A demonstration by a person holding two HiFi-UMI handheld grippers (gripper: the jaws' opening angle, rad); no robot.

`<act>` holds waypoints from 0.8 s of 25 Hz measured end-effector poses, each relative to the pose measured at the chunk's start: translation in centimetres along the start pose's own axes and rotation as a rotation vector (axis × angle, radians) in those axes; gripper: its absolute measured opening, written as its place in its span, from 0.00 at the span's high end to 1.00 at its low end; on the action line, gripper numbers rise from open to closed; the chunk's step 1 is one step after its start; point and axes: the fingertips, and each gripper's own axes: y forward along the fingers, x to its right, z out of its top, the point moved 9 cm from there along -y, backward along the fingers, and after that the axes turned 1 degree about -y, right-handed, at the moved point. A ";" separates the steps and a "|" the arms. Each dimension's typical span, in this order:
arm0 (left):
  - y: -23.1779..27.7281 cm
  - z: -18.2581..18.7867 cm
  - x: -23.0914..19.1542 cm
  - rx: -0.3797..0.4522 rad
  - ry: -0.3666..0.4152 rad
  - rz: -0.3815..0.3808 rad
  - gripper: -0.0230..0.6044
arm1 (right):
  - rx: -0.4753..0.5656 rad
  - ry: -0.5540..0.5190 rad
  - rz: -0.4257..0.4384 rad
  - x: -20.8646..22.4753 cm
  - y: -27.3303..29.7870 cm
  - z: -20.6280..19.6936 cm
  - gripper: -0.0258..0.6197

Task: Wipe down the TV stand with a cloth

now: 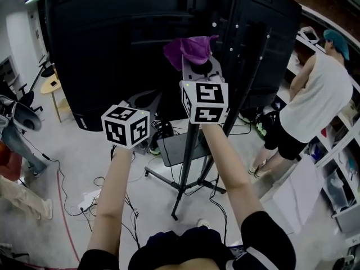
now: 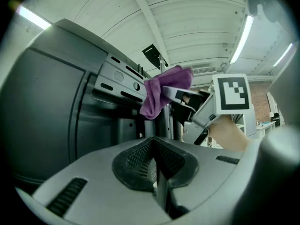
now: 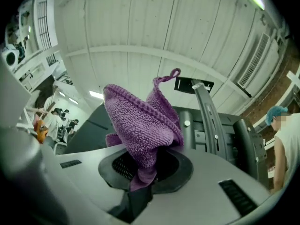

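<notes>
— Purple knitted cloth (image 3: pixel 140 125): where is it?
— Bunched and clenched in the right claw (image 3: pixel 145 165), held up high by the grey metal bracket (image 2: pixel 119 83) behind the large black screen (image 1: pixel 112 49), atop the black tripod TV stand (image 1: pixel 188 162).
— Touching the bracket?
— Can't tell.
— The left claw (image 2: pixel 154 161)?
— Closed on nothing, lower and leftward.
— Anyone nearby?
— A person in a white sleeveless top (image 1: pixel 315 94), at the white shelves (image 1: pixel 343 145).

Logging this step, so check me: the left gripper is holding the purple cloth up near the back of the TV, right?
Not the left. It is the right gripper that is shut on the purple cloth, holding it up near the back of the TV. The right gripper view shows the cloth pinched there.
</notes>
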 end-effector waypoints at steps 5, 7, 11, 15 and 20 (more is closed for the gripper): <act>3.7 0.3 2.6 -0.010 0.012 -0.034 0.95 | 0.120 0.031 -0.001 4.4 -2.8 3.1 0.85; 5.0 0.5 3.5 -0.013 0.018 -0.041 0.95 | 0.141 0.012 -0.024 6.6 -3.4 3.5 0.85; 7.0 0.8 5.1 -0.004 0.023 -0.045 0.95 | 0.143 0.005 -0.073 10.8 -3.6 3.0 0.85; 7.9 0.7 5.8 -0.013 0.038 -0.012 0.95 | 0.120 0.011 -0.111 13.5 -2.5 1.2 0.85; 8.0 0.5 5.7 -0.026 0.045 0.041 0.95 | 0.070 0.049 -0.093 14.6 0.8 -1.3 0.85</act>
